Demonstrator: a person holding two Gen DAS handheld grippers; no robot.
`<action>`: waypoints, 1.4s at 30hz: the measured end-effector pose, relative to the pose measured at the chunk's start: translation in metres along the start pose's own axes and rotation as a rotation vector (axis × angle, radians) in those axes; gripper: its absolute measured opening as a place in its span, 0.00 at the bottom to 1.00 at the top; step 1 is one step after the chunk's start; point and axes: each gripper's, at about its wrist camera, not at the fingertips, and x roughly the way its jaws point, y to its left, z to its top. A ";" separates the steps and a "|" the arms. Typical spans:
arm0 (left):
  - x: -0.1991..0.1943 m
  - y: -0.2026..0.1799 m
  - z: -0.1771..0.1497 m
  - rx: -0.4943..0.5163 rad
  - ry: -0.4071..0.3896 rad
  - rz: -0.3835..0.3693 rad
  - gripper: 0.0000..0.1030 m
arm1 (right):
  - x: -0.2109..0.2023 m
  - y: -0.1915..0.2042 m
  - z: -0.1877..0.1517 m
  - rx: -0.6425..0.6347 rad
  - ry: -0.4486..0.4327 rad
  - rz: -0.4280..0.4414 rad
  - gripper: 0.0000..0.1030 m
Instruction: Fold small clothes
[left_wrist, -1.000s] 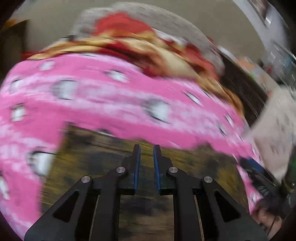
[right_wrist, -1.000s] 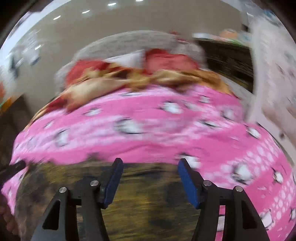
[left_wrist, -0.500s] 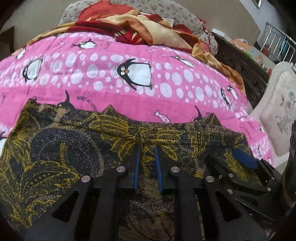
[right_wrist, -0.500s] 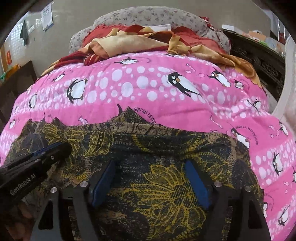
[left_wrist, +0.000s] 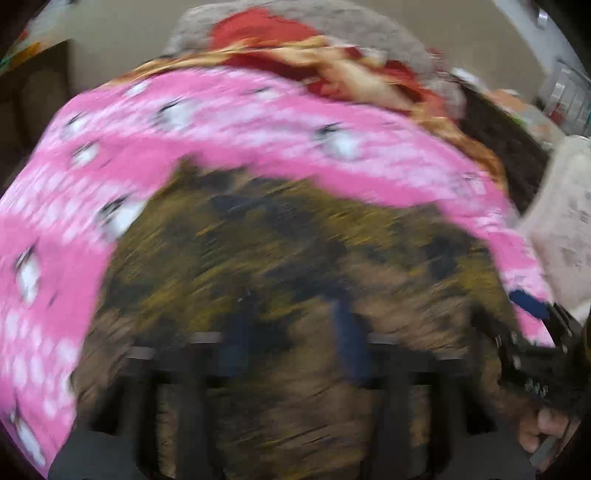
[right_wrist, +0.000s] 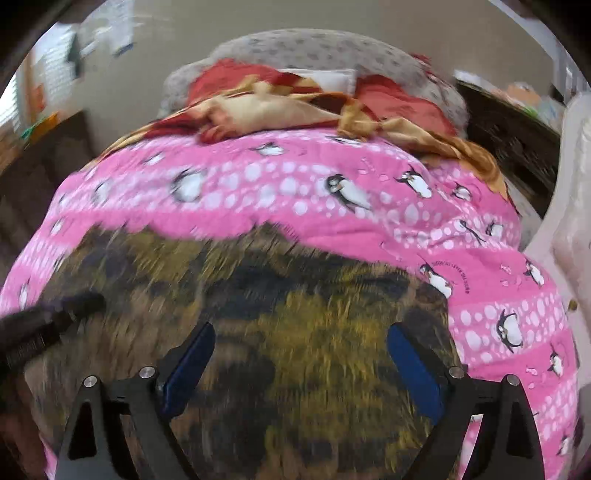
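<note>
Two grippers hover over a dark cloth (right_wrist: 303, 332) with a yellow leaf print, spread on a pink penguin quilt (right_wrist: 295, 184) and filling the lower centre of both views. The right gripper (right_wrist: 301, 365), at the bottom of its own view, has its jaws spread wide and opening further; the cloth lies beneath the gap, not pinched. The left gripper (left_wrist: 291, 339), badly blurred at the bottom of the left view, is also opening, parted with nothing seen clamped between the blue pads. A hand (left_wrist: 543, 428) shows at the lower right of the left view. Red and tan bedding (right_wrist: 280, 107) is heaped at the upper centre. The step looks like a release after laying the cloth flat. The next move likely calls for re-gripping an edge or corners, then carrying that side across to make a fold
</note>
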 end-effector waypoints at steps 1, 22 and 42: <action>0.007 0.008 -0.007 0.003 0.005 -0.035 0.56 | 0.014 0.003 -0.008 -0.029 0.067 0.025 0.91; -0.092 0.109 -0.125 -0.429 -0.007 -0.308 0.58 | 0.017 -0.007 -0.024 0.029 -0.010 0.093 1.00; -0.066 0.121 -0.086 -0.526 -0.034 -0.467 0.58 | 0.016 -0.007 -0.024 0.029 -0.013 0.093 1.00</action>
